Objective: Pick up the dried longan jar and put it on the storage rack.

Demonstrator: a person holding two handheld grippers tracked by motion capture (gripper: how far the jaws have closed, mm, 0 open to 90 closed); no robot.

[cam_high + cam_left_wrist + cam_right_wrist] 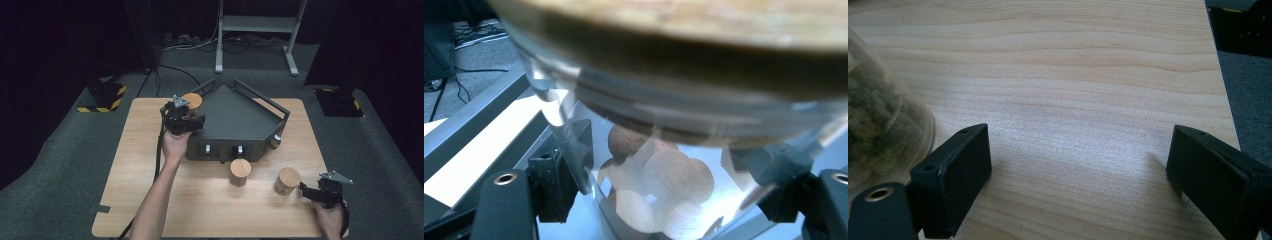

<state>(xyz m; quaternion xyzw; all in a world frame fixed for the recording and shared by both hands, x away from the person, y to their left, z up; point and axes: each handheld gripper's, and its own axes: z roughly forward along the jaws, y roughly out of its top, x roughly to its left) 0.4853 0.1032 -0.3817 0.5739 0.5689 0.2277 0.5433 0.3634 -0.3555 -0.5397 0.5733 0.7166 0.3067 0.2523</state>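
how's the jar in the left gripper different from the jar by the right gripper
The held jar is shut in the left gripper at the dark tray's left rim; the near-right jar stands free on the table beside the open right gripper. The held jar holds round brown balls; the other, greenish clumps. Both are clear with wooden lids.

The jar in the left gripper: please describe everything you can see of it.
The jar is clear, glass or plastic as it looks, with a round wooden lid. Brown and pale balls lie inside. The left gripper is shut on it, holding it upright above the left edge of the dark tray.
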